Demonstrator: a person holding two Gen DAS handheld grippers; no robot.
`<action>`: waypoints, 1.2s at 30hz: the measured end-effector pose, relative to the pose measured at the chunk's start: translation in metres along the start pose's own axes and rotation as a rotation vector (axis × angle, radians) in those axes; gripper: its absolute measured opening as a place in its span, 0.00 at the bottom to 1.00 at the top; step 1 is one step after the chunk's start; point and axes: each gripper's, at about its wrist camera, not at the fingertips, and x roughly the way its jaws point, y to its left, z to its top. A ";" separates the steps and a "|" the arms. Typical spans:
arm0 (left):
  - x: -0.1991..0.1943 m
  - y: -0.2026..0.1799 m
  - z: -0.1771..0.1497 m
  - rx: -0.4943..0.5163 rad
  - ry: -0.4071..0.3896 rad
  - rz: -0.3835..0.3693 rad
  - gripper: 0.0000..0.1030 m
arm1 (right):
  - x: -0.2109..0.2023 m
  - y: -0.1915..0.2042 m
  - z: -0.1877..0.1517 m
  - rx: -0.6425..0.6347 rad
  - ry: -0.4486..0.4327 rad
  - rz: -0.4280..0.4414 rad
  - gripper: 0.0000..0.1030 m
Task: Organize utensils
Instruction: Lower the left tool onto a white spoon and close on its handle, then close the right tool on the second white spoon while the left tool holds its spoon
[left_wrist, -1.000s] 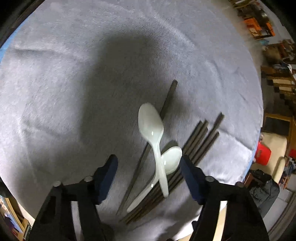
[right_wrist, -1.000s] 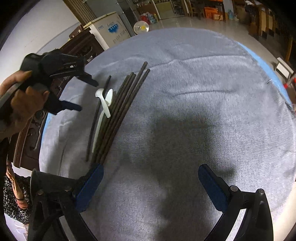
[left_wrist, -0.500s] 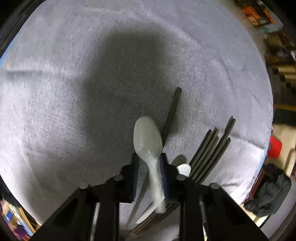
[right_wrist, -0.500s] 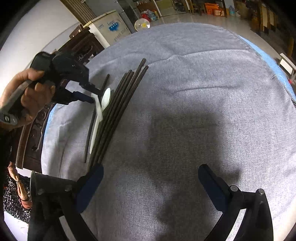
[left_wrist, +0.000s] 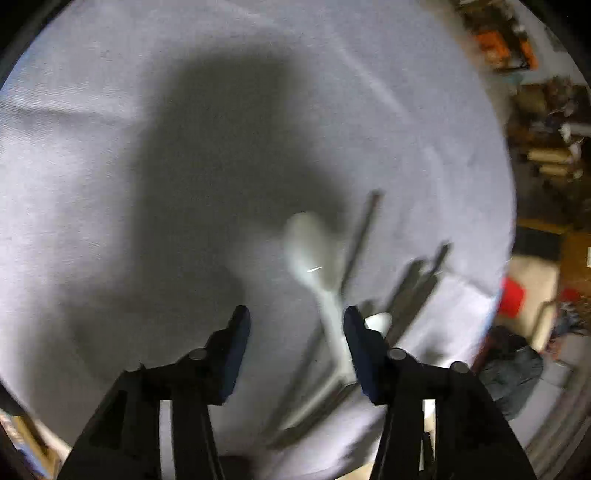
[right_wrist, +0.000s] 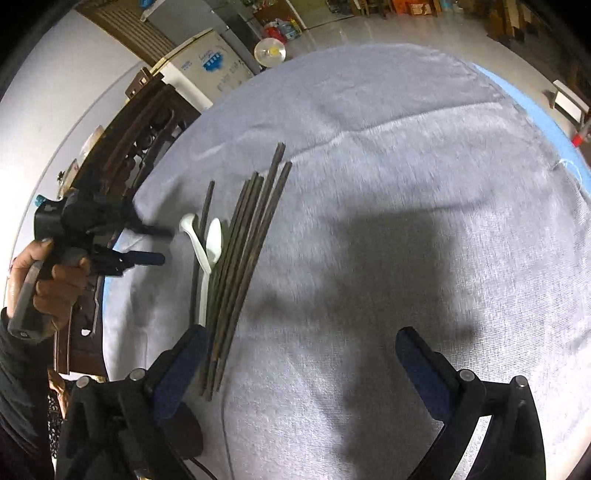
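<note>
Two white spoons and a set of dark chopsticks lying together on a grey cloth.

One white plastic spoon (right_wrist: 196, 242) lies with its handle crossing the second white spoon (right_wrist: 213, 246), whose bowl faces up. A bundle of dark brown chopsticks (right_wrist: 243, 254) lies just beside them, roughly parallel, fanning slightly at the far ends. A single dark chopstick (right_wrist: 201, 236) lies apart on the spoons' other side, passing under the first spoon.
</note>
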 end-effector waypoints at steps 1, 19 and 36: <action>0.001 -0.008 0.001 0.010 -0.003 0.004 0.52 | 0.000 0.000 0.000 0.004 0.000 -0.004 1.00; -0.014 -0.018 0.007 0.329 0.018 0.286 0.03 | 0.015 0.010 0.028 -0.009 0.063 0.037 0.98; -0.055 0.043 0.023 0.259 0.018 0.216 0.08 | 0.121 0.114 0.100 -0.178 0.301 -0.017 0.44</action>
